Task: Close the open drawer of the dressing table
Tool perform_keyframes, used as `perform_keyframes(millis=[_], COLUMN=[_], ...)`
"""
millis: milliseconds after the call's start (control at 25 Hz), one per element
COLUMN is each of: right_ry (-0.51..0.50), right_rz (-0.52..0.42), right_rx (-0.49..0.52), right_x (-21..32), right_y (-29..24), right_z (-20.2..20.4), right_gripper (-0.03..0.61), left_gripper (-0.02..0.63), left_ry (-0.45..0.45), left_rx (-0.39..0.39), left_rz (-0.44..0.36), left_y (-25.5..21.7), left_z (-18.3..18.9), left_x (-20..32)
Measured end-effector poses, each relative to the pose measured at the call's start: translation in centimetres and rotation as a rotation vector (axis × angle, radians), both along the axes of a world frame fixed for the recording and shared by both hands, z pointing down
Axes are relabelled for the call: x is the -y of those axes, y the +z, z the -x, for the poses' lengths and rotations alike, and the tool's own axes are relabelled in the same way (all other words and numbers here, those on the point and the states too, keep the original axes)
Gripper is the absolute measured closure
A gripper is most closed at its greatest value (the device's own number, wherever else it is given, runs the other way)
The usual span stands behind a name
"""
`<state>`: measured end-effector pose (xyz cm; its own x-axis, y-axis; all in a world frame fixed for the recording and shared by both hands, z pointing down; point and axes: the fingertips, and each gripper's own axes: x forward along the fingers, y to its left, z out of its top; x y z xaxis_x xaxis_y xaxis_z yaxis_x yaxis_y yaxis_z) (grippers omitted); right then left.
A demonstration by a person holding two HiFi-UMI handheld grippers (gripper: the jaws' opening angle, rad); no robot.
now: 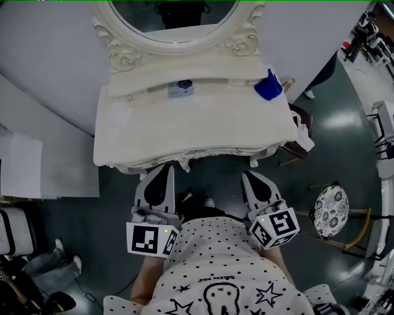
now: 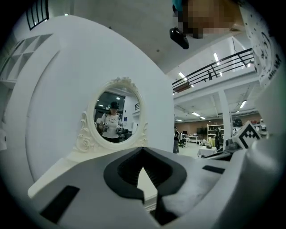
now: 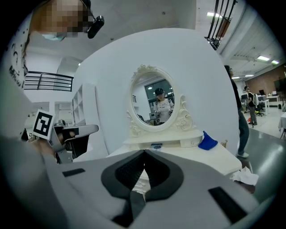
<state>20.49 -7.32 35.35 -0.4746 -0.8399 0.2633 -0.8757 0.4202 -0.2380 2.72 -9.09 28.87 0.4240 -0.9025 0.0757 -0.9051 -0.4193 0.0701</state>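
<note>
We hold left gripper (image 1: 164, 171) and right gripper (image 1: 250, 178) just off front edge of dressing table (image 1: 184, 129). Both tongs pinched tight, nothing between. Drawer (image 1: 203, 155) sits under tabletop's front edge, its front level with it. Blue object (image 1: 268, 87) at back right corner. Oval mirror (image 1: 172, 18) along back edge.

Mirror (image 1: 172, 15) behind tabletop (image 1: 203, 126); cloth (image 1: 268, 87), perhaps, right.

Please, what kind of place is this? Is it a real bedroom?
Probably not a home: it looks like a large workshop or studio hall. The dressing table stands against a white backdrop, with a balcony railing, strip lights and other people beyond.
</note>
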Motion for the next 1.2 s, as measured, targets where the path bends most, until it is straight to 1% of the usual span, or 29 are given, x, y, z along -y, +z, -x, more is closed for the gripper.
perform_keyframes(millis=[160, 320, 880, 1200], right_ry=[0.011, 0.021, 0.045, 0.036], right_rz=[-0.015, -0.021, -0.018, -0.019], right_rx=[0.006, 0.011, 0.016, 0.010], right_x=[-0.2, -0.4, -0.7, -0.9], right_y=[-0.3, -0.5, -0.4, -0.4], right_z=[-0.7, -1.4, -2.2, -2.1], right_gripper=[0.569, 0.569, 0.569, 0.569], left_gripper=[0.601, 0.601, 0.601, 0.601], left_ry=[0.039, 0.056, 0.064, 0.056], left_rx=[-0.049, -0.050, -0.041, -0.040], left_rz=[0.046, 0.075, 0.087, 0.090], left_y=[1.2, 1.9, 2.0, 2.2], left_z=[-2.0, -2.9, -3.3, -3.1], left_x=[-1.2, -1.7, -1.6, -1.8])
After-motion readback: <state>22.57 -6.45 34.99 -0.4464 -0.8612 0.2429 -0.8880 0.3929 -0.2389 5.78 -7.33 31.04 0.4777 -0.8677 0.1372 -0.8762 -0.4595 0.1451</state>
